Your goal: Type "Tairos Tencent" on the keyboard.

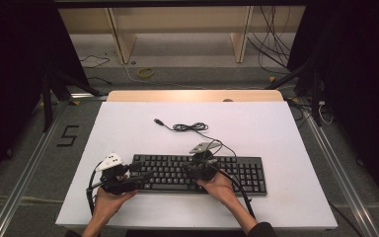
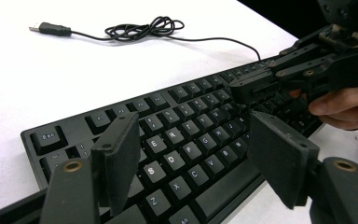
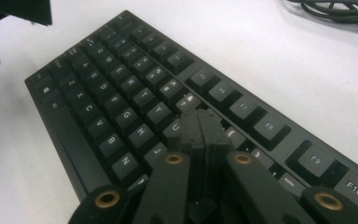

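High view: a black keyboard (image 1: 200, 173) lies on the white surface (image 1: 128, 128), its coiled cable (image 1: 190, 127) behind it.

Left gripper view: the left hand-held gripper (image 2: 191, 158) hangs wide apart over the letter keys.

Right gripper view: the right hand-held gripper (image 3: 203, 130) has its jaws pressed together, empty, tips over the keys near U.

the high view looks down and forward over the whole worktop (image 1: 128, 128). my two gripper views ride low and close, peering along my jaws from opposite ends across the keyboard (image 2: 191, 154), which all three views share.
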Demonstrator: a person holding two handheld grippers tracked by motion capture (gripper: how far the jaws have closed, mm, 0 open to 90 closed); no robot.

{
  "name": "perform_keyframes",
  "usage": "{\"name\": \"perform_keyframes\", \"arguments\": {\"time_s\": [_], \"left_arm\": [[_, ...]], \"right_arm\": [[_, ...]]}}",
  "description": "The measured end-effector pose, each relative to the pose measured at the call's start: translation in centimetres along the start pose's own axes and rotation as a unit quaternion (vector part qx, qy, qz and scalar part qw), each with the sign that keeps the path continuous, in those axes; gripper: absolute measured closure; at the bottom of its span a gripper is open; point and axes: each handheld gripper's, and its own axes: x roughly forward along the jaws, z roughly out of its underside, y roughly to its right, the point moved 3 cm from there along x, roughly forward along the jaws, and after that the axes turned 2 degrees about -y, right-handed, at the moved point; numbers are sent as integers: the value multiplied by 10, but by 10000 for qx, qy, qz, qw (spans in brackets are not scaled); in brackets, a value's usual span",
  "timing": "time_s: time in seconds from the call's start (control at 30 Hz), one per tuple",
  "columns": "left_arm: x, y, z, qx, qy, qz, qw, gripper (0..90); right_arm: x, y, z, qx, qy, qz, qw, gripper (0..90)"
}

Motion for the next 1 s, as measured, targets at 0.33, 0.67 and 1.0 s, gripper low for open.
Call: {"name": "perform_keyframes", "arguments": {"time_s": [0.33,0.67,1.0], "left_arm": [[-2,1,0,-23,33,28,10000,342],[-2,1,0,5,16,26,10000,342],[-2,1,0,17,21,13,10000,340]], "right_arm": [[4,0,2,13,-70,11,10000,900],[8,0,4,28,-129,12,9999,900],[11,-1,7,-70,-121,87,9999,900]]}}
